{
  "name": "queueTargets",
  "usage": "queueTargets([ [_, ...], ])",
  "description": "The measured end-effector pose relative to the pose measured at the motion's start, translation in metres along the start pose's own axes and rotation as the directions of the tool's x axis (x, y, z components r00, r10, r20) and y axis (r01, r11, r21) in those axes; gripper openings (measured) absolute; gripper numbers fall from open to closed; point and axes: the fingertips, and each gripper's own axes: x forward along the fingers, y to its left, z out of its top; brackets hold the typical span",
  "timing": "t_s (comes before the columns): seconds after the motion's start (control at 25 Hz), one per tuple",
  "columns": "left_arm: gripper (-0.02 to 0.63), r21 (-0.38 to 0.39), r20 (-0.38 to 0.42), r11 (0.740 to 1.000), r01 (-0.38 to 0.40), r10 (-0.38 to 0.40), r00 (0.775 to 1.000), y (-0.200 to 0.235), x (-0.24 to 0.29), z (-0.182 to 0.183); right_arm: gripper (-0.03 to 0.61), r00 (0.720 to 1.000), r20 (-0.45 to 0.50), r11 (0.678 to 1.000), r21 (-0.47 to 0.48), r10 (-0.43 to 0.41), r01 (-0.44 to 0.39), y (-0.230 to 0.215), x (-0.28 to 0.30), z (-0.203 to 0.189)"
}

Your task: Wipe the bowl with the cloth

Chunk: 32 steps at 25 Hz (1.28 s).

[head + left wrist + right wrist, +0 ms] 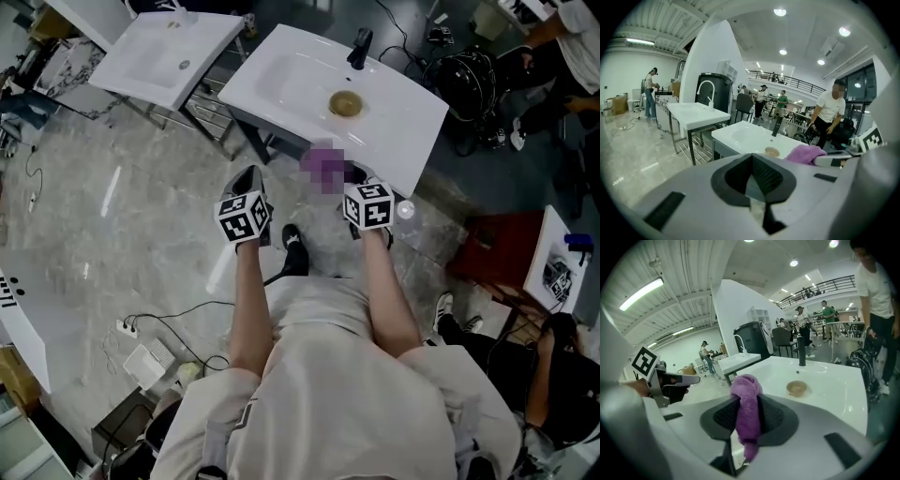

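My left forearm [248, 300] and right forearm [386, 291] reach forward side by side. My left gripper [752, 164] has its fingers [765, 176] pressed together, empty. My right gripper [746, 414] pinches the purple cloth [746, 397] between its fingers [774, 417].

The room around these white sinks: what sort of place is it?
Probably a big indoor workshop or test hall, not a home: freestanding sinks on metal frames, loose cables on the floor, an upper gallery behind.

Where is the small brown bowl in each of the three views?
Head view: bowl upper centre, in the white sink.
Left gripper view: bowl near centre.
Right gripper view: bowl right of the purple cloth.
Shared landmark: the black faucet behind it.
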Motion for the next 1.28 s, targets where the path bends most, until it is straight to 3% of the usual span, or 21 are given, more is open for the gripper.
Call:
queueTargets([
  [0.24,0.006,0.0,-0.013,0.998,0.067,-0.067,0.998,0.009,0.049,0.024,0.092,0.999,-0.033,1.0,0.018,0.003,-0.002,-0.016,0.036,0.016],
  [0.4,0.006,0.025,-0.09,0.989,0.145,-0.142,0.986,0.01,0.073,0.012,0.092,1.0,0.0,0.993,0.118,-0.022,0.022,-0.017,0.058,0.027],
  [0.52,0.007,0.02,-0.111,0.984,0.174,-0.171,0.979,0.017,0.078,0.006,0.092,0.999,-0.008,0.994,0.103,-0.031,0.031,-0.008,0.066,0.027],
  [0.92,0.006,-0.069,-0.088,0.981,0.18,-0.186,0.979,0.043,0.093,0.015,0.092,0.998,-0.046,0.995,0.098,-0.033,0.037,-0.001,0.081,0.022],
  [1.28,0.006,-0.049,-0.108,0.982,0.184,-0.188,0.976,0.043,0.119,0.036,0.092,0.998,0.025,0.988,0.141,-0.064,0.06,-0.03,0.09,0.06],
])
